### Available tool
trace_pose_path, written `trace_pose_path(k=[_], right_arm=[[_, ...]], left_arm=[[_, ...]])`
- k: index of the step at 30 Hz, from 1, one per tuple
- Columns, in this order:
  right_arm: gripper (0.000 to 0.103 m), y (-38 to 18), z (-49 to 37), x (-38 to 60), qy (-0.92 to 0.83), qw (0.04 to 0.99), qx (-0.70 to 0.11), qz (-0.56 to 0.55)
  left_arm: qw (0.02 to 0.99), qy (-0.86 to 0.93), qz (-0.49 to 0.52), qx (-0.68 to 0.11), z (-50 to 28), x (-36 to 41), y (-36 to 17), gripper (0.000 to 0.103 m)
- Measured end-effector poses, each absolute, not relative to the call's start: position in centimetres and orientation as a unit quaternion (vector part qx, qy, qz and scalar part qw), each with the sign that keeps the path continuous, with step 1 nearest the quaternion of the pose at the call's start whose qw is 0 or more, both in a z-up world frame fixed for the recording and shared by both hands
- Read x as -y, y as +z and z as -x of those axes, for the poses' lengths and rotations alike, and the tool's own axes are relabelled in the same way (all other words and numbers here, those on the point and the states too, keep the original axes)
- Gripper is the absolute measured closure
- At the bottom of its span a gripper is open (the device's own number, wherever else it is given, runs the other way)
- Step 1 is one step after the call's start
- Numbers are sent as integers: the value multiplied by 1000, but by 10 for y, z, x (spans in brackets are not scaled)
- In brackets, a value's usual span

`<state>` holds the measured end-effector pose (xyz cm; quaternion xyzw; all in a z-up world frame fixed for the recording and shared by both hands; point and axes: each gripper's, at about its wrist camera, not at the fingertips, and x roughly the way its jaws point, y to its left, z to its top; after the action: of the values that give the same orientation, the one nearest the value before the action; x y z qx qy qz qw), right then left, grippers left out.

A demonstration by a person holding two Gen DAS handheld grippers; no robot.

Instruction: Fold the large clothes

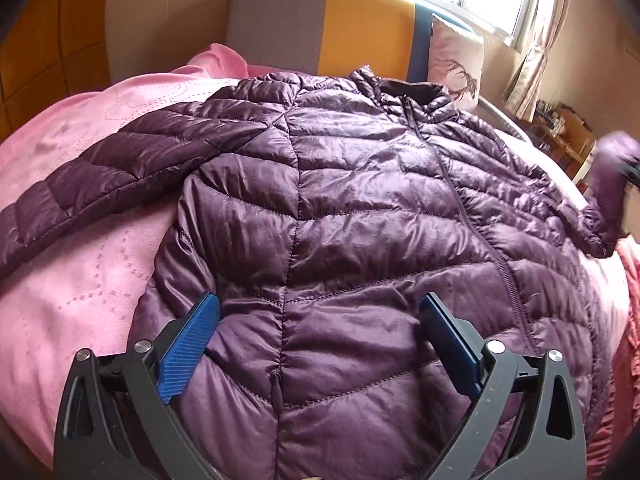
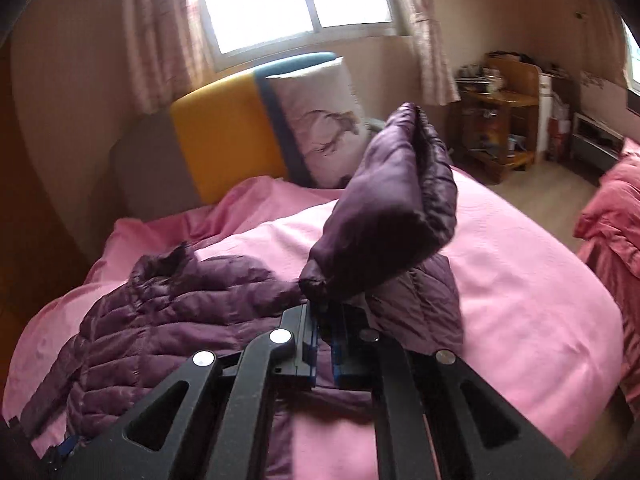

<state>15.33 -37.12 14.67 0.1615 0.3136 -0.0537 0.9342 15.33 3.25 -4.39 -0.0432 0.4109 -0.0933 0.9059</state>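
Note:
A purple quilted puffer jacket (image 1: pixel 360 200) lies front up and zipped on the pink bed cover (image 1: pixel 80 300). Its one sleeve (image 1: pixel 100 184) stretches out to the left. My left gripper (image 1: pixel 320 320) is open, its blue pads (image 1: pixel 188 352) spread over the jacket's lower body. My right gripper (image 2: pixel 326 312) is shut on the jacket's other sleeve (image 2: pixel 392 208), lifting its cuff above the bed; the raised sleeve also shows blurred at the far right of the left wrist view (image 1: pixel 612 184). The jacket's body (image 2: pixel 160 312) lies to the left in the right wrist view.
A grey, yellow and blue headboard (image 1: pixel 320 24) and a white patterned pillow (image 2: pixel 320 120) stand at the bed's head under a curtained window (image 2: pixel 296 0). A wooden bedside shelf (image 2: pixel 504 112) and a red bedspread (image 2: pixel 612 232) are at the right.

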Motion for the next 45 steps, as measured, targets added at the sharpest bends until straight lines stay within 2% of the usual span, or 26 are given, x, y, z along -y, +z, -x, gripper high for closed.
trace_pose_path(k=[12, 15, 17, 18, 19, 20, 22, 26, 29, 33, 38, 39, 40, 42, 43, 45], right_arm=[[98, 83, -238, 160, 119, 900, -413, -70], [91, 71, -243, 141, 137, 895, -419, -62], [67, 68, -240, 137, 150, 894, -415, -69], [58, 69, -237, 141, 155, 895, -411, -79], [35, 72, -233, 147, 158, 897, -403, -91], [32, 75, -226, 152, 159, 900, -393, -102], [31, 80, -214, 171, 169, 897, -386, -133], [15, 77, -185, 219, 172, 887, -376, -208], [8, 65, -164, 262, 167, 869, -372, -282], [2, 44, -144, 315, 138, 850, -354, -364], [2, 18, -149, 358, 110, 818, -327, -461], [2, 14, -152, 363, 105, 813, -320, -476], [2, 11, -153, 368, 103, 808, -315, -487], [2, 7, -158, 374, 99, 803, -307, -502], [2, 7, -160, 378, 98, 801, -302, -508], [2, 7, -166, 386, 95, 797, -290, -521]], left_arm=[[896, -136, 86, -414, -160, -57, -30, 4], [899, -133, 97, -406, -163, -64, -22, 4], [891, -147, 124, -411, -170, -69, -18, 4], [887, -151, 138, -413, -173, -71, -16, 6], [885, -152, 151, -413, -177, -73, -15, 8], [883, -152, 163, -414, -182, -75, -14, 10], [871, -162, 192, -423, -196, -76, -14, 18], [858, -179, 212, -432, -225, -65, -11, 21], [855, -185, 210, -437, -252, -49, -10, 20], [841, -170, 218, -465, -293, -29, -23, 21], [835, -153, 225, -479, -317, -12, -34, 22], [839, -147, 220, -476, -322, -8, -34, 37], [840, -146, 214, -477, -324, -6, -34, 64], [840, -143, 207, -480, -330, -5, -35, 91], [845, -141, 212, -470, -330, -10, -33, 96], [855, -136, 213, -453, -327, -18, -25, 97]])
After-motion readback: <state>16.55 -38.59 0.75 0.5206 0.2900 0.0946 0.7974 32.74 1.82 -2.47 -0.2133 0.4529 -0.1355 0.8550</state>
